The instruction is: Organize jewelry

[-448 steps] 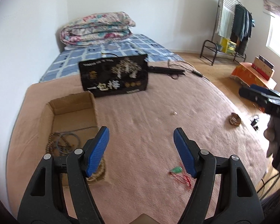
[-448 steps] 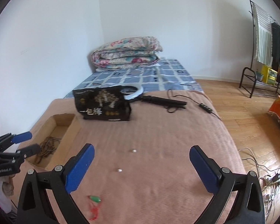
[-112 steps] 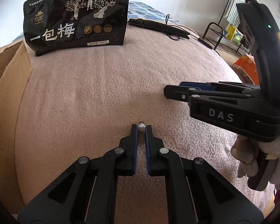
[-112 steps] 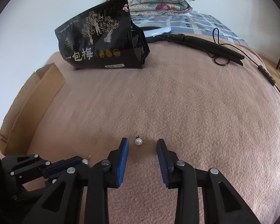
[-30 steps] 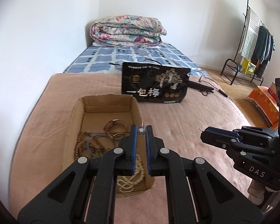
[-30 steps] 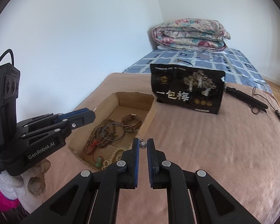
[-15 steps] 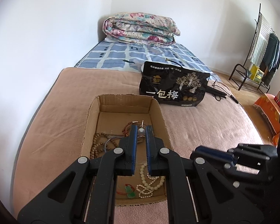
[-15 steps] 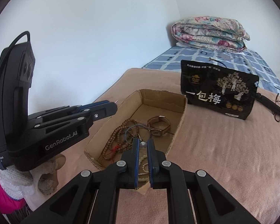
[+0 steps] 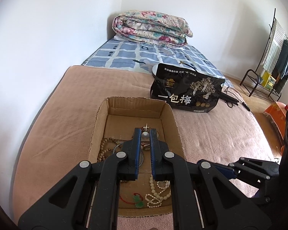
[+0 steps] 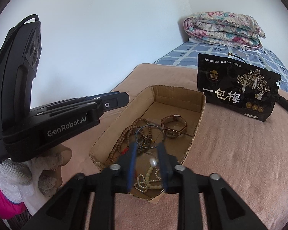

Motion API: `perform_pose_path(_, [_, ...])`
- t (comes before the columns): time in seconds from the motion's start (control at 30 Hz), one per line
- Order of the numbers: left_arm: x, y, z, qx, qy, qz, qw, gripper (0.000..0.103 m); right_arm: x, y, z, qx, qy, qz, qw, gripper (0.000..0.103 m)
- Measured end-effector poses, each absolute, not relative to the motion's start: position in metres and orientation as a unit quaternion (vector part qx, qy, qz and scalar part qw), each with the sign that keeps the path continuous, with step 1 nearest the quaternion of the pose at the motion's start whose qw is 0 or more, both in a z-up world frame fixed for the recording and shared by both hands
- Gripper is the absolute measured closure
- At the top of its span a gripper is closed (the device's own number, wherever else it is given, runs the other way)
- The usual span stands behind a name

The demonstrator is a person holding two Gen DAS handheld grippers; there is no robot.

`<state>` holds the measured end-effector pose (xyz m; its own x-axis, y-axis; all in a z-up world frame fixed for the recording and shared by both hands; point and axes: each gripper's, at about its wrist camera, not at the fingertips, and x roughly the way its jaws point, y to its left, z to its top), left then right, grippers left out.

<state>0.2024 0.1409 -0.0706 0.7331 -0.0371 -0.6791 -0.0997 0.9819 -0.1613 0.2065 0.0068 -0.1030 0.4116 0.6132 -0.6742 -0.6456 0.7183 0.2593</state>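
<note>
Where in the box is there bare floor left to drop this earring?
The far end of the box is bare, between its back wall and the watch. The near half is crowded: brown beads, bangle, white bead necklace, green pendant.

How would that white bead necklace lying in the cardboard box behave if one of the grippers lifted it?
The white bead necklace lies in loose curls, so it would probably hang limp and swing. Its beads look smooth and round, so the strand might slip between flat pads. It overlaps other pieces in the cardboard box, so it could snag and drag them.
</note>
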Motion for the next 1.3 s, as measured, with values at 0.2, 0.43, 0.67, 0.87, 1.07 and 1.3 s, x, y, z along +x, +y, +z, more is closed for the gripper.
perform_pose_path(0.2, [0.2, 0.14, -0.068, -0.088, 0.359, 0.021, 0.929, 0.074, 0.207, 0.006, -0.103, -0.022, 0.393, 0.373, 0.84, 0.07])
perform_pose_path(0.43, [0.198, 0.137, -0.061, -0.086, 0.35, 0.022, 0.932, 0.074, 0.209, -0.004, -0.103, -0.02, 0.393, 0.361, 0.845, 0.061])
perform_pose_path(0.67, [0.194, 0.134, -0.055, -0.083, 0.343, 0.024, 0.935, 0.074, 0.205, -0.01, -0.096, -0.023, 0.385, 0.358, 0.85, 0.061])
perform_pose_path(0.87, [0.185, 0.131, -0.044, -0.077, 0.33, 0.025, 0.94, 0.074, 0.198, -0.014, -0.089, -0.027, 0.381, 0.355, 0.854, 0.061])
perform_pose_path(1.07, [0.175, 0.127, -0.032, -0.074, 0.317, 0.027, 0.945, 0.074, 0.19, -0.025, -0.077, -0.026, 0.369, 0.344, 0.863, 0.052])
perform_pose_path(1.3, [0.158, 0.12, -0.021, -0.07, 0.308, 0.028, 0.949, 0.059, 0.181, -0.04, -0.061, -0.027, 0.357, 0.326, 0.875, 0.042])
